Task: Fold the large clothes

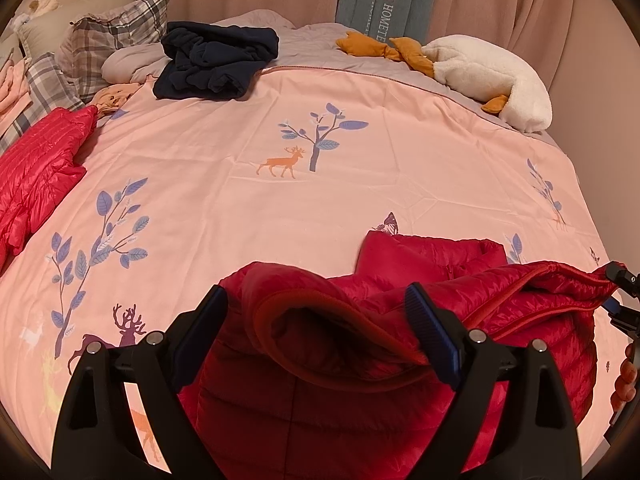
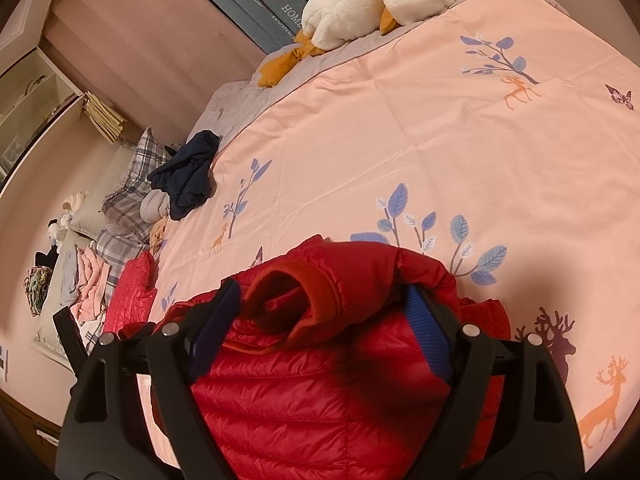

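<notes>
A red quilted puffer jacket [image 1: 424, 256] [image 2: 300, 400] lies bunched on the pink duvet [image 1: 280, 208] [image 2: 400, 140], close in front of both cameras. My left gripper [image 1: 316, 292] stands open, and a sleeve with its orange-lined cuff [image 1: 360, 328] lies loosely between the blue pads. My right gripper [image 2: 324, 289] is open too, straddling the other cuff [image 2: 316, 280]. A fold of jacket covers its right fingertip. The right gripper's black tip [image 1: 620, 280] and the hand holding it [image 1: 626, 380] show at the right edge of the left wrist view.
A second red puffer jacket [image 1: 36, 168] [image 2: 132, 292] lies at the bed's left side. A crumpled navy garment [image 1: 216, 60] [image 2: 188, 176], plaid pillows [image 1: 112, 36] and a white plush goose [image 1: 488, 76] [image 2: 372, 0] sit at the far end. Folded pink clothes [image 2: 90, 284] lie beside the bed.
</notes>
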Tool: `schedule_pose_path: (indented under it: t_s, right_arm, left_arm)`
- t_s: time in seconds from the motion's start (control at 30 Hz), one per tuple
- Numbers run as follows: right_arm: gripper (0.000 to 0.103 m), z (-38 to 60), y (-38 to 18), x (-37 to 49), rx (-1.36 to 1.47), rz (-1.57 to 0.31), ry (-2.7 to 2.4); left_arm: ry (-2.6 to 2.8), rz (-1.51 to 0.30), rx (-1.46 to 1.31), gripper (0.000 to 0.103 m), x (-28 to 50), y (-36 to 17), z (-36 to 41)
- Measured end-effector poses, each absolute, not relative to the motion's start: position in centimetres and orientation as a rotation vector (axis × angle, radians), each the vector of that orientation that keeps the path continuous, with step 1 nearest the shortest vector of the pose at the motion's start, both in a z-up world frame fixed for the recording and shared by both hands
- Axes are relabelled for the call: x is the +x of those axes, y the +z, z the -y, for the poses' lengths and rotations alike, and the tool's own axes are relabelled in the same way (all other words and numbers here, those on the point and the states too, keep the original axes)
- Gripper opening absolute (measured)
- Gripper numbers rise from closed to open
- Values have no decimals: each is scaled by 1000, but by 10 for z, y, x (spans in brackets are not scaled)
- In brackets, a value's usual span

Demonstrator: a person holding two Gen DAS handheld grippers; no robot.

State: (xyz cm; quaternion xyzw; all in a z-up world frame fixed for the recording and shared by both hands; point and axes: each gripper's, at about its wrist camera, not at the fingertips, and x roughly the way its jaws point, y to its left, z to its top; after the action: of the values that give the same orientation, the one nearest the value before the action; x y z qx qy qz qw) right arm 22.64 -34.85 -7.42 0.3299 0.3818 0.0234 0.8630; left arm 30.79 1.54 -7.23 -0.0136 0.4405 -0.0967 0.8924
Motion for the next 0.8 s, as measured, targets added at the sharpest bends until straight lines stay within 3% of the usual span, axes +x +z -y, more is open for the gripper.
schedule_pose_path:
  t_s: [0.8]
  right_arm:
    - [87, 352, -78, 228, 694, -803, 37]
  left_arm:
    - [-197, -914, -26, 94, 311, -77, -17]
